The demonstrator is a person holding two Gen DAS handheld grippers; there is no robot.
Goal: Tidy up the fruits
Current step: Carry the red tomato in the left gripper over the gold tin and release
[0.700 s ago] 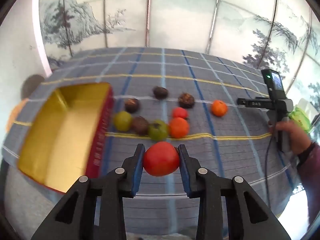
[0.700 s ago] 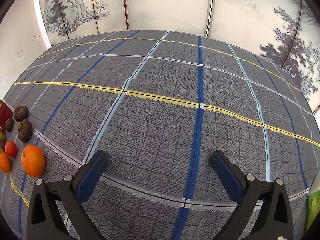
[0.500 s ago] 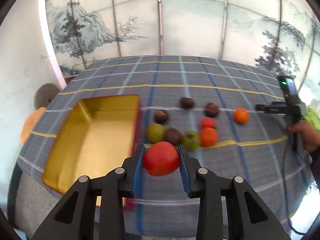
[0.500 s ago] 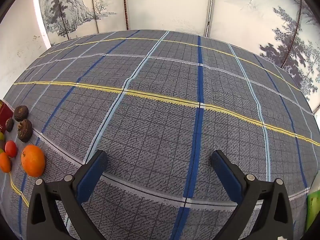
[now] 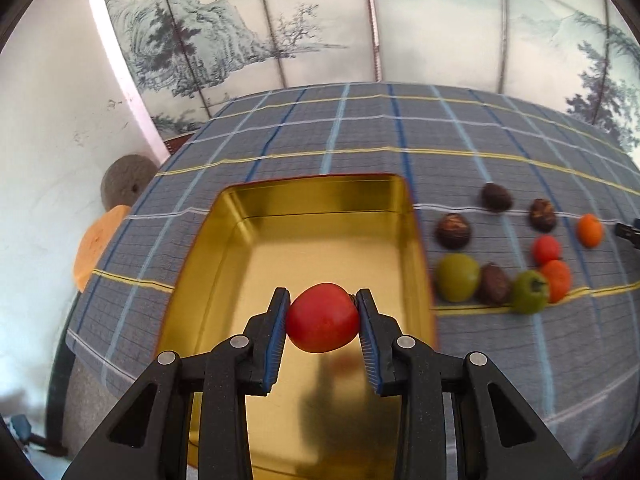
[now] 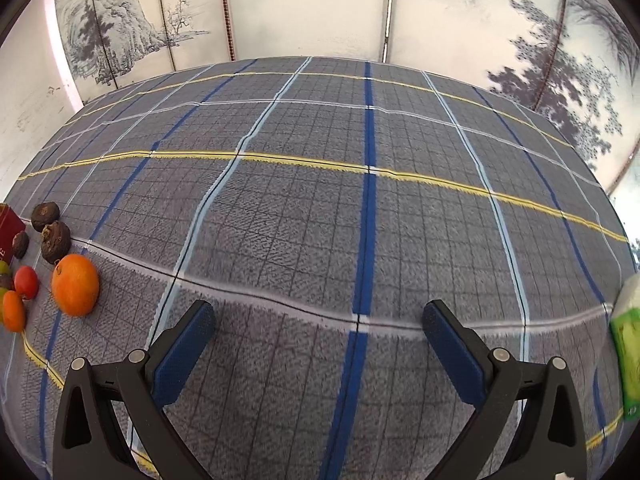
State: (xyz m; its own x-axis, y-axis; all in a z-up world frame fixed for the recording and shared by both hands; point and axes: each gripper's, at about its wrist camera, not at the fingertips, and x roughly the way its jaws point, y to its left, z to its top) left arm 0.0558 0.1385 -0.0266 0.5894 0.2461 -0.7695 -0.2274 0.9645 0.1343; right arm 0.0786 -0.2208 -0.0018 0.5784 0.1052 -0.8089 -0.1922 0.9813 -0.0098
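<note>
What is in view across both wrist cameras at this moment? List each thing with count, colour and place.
tomato: one, red, clamped in the left gripper over the tin.
tin: one, gold inside, red outside, nothing lying in it, on the cloth left of the loose fruit.
brown fruits: four, dark brown, right of the tin.
green fruits: two, green, front row by the tin.
orange fruits: two, orange, far end of the group.
small red fruit: one, red, among the group.
tablecloth: one, grey plaid.
green packet: one, green, right edge.
left gripper: shut on the tomato.
right gripper: open, holding nothing.
</note>
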